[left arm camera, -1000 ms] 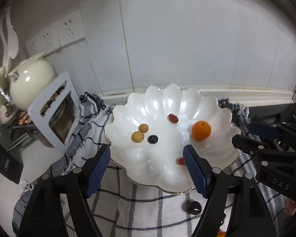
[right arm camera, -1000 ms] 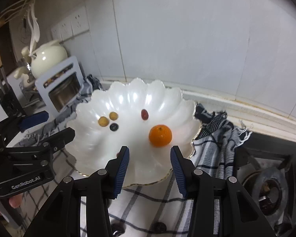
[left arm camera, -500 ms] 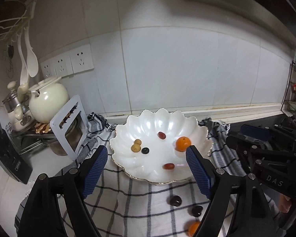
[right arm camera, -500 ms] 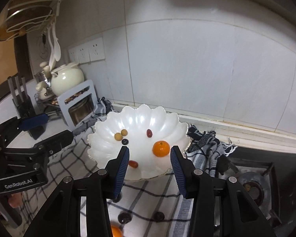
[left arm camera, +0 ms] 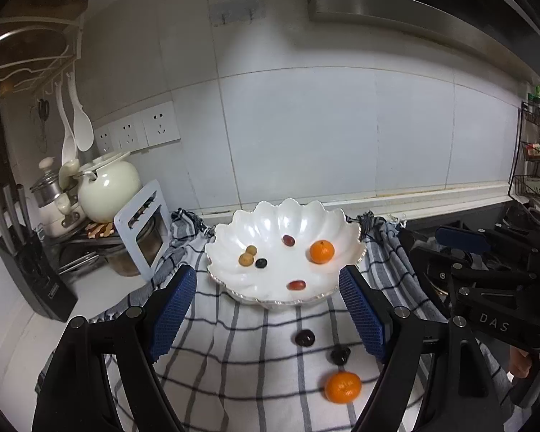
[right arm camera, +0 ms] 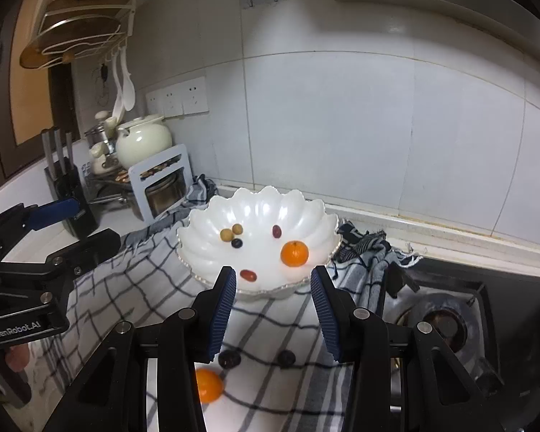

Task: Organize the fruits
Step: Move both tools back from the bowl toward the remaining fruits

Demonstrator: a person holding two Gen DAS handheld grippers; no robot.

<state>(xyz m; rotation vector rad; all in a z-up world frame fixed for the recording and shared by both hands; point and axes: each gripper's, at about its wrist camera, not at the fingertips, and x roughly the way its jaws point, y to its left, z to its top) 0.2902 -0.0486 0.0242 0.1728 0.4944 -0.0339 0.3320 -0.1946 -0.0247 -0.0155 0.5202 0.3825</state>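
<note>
The white scalloped bowl point(left arm camera: 284, 252) sits on a checked cloth point(left arm camera: 234, 352) on the table and holds an orange point(left arm camera: 321, 251), two red oval fruits, two tan ones and a dark berry. The front red fruit point(left arm camera: 296, 284) lies with its long axis across the view. Another orange point(left arm camera: 342, 387) and two dark fruits lie on the cloth. The left gripper point(left arm camera: 266, 309) and right gripper point(right arm camera: 271, 309) both hover with fingers apart, grasping nothing.

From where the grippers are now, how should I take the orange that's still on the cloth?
Grip the orange on the cloth across its middle, coming down from above. It is round, so no side is better. It lies clear of the two dark fruits behind it. The left gripper already stands wide enough; the right gripper looks narrower, and would likely need opening.
</note>
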